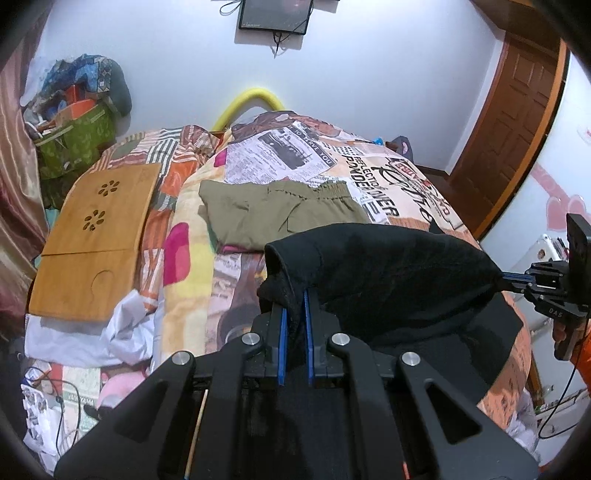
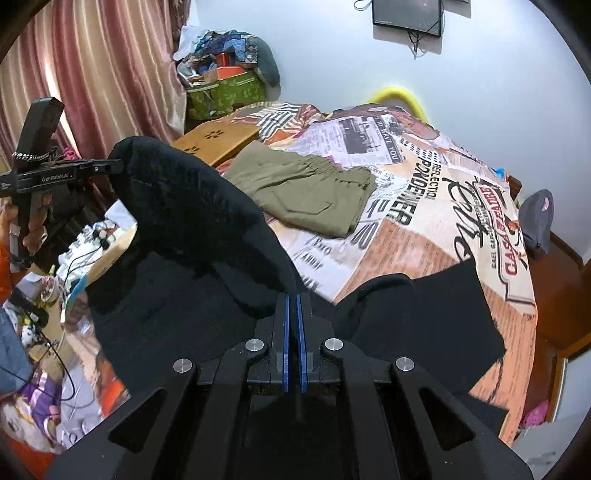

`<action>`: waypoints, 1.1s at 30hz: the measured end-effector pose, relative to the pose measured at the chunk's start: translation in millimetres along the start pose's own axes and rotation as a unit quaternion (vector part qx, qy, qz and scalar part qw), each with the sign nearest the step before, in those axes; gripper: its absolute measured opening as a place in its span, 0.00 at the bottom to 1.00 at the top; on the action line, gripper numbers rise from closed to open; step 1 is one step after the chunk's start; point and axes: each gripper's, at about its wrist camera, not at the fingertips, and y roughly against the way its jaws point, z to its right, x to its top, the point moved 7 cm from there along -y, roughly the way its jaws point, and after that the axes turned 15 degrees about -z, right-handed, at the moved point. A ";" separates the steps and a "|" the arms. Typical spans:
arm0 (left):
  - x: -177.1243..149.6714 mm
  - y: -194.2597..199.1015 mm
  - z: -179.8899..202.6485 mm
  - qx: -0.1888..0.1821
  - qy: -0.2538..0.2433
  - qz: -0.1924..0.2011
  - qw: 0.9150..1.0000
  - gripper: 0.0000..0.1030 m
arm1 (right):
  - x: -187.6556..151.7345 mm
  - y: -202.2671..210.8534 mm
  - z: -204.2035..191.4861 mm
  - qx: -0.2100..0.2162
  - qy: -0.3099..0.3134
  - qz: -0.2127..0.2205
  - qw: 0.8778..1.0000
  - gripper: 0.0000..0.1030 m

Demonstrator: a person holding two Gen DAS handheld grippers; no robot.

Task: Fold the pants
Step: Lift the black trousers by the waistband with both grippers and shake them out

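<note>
Left gripper [image 1: 294, 306]: blue-lined fingers [image 1: 282, 343] pinching a bunched edge of the black pants [image 1: 388, 273]. Right gripper [image 2: 294, 314]: fingers [image 2: 286, 339] pressed almost together on another edge of the same garment. The pants hang raised and stretched between the two grippers over the bed's near edge, one dark panel lying flat on the bedspread [image 2: 436, 236] toward the near right corner.

Legible writing: the left gripper's body, seen from the right wrist, reads "GenRobot.AI"; the right gripper's body, seen from the left wrist, reads "DAS". The newsprint-patterned bedspread carries "TO SERVE YOU", "REFLECTION", "PONDEROVER" and "CASA PADRE".

Surface: folded olive pants [image 1: 273, 214] lie mid-bed, just beyond the black pair. A wooden lap tray [image 1: 99, 236] with flower-shaped cut-outs rests along the bed's left edge.

Room: pale wall bearing a dark framed screen [image 1: 273, 14], pink curtain [image 2: 92, 66] at left, green patterned bag [image 1: 70, 144] heaped with items, brown panelled door [image 1: 517, 122] at right, yellow curved bar [image 1: 247, 103] behind the far edge.
</note>
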 end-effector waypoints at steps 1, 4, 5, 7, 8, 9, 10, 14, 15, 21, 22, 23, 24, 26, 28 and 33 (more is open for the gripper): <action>-7.4 2.2 0.5 0.000 -0.001 0.001 1.000 0.07 | -5.7 0.6 -4.7 0.003 0.000 -0.001 1.000 0.03; -31.8 6.8 -0.3 -0.001 0.004 0.001 1.000 0.07 | -22.2 -0.9 -16.9 0.005 0.003 -0.004 1.000 0.03; -37.7 7.8 -1.4 -0.002 0.008 0.003 1.000 0.07 | -25.9 -1.3 -20.1 0.006 0.003 -0.005 1.000 0.03; -52.6 9.6 -5.3 -0.008 0.020 0.005 1.000 0.07 | -36.5 -4.6 -26.9 0.011 0.002 -0.010 1.000 0.03; -59.5 10.2 -7.3 -0.012 0.027 0.005 1.000 0.07 | -41.5 -6.0 -30.2 0.014 0.001 -0.012 1.000 0.03; -66.1 10.5 -9.6 -0.016 0.033 0.004 0.999 0.07 | -47.0 -8.7 -33.1 0.019 -0.001 -0.015 1.000 0.03; -72.7 10.1 -12.4 -0.019 0.040 0.003 0.999 0.07 | -51.1 -9.8 -36.0 0.022 -0.003 -0.016 1.000 0.03; -98.6 7.8 -16.7 -0.021 0.054 0.001 0.998 0.07 | -69.9 -18.0 -54.5 0.025 0.004 -0.024 0.999 0.03; -104.6 6.4 -17.2 -0.020 0.056 0.000 0.998 0.07 | -74.0 -22.1 -58.4 0.025 0.007 -0.028 0.999 0.03; -141.4 -11.6 -23.9 -0.021 0.075 -0.017 0.997 0.07 | -90.4 -40.9 -66.2 0.028 0.002 -0.044 0.999 0.04; -146.3 -15.5 -25.2 -0.021 0.078 -0.019 0.997 0.07 | -93.3 -43.3 -66.9 0.027 -0.001 -0.045 0.999 0.04; -152.2 -19.6 -26.2 -0.018 0.080 -0.023 0.996 0.07 | -94.8 -45.3 -67.0 0.026 -0.001 -0.046 0.999 0.04; -157.6 -24.5 -27.2 -0.014 0.082 -0.026 0.996 0.07 | -96.7 -46.3 -69.1 0.025 -0.001 -0.047 0.999 0.04; -165.5 -31.6 -28.8 -0.010 0.086 -0.032 0.996 0.07 | -99.7 -48.6 -72.3 0.024 -0.003 -0.050 0.998 0.04; -174.6 -39.3 -30.7 -0.006 0.091 -0.039 0.995 0.05 | -101.3 -50.0 -73.8 0.025 -0.005 -0.050 0.998 0.04; -195.9 -57.4 -40.3 0.003 0.110 -0.061 0.992 0.04 | -105.7 -52.9 -74.4 0.036 -0.015 -0.051 0.998 0.05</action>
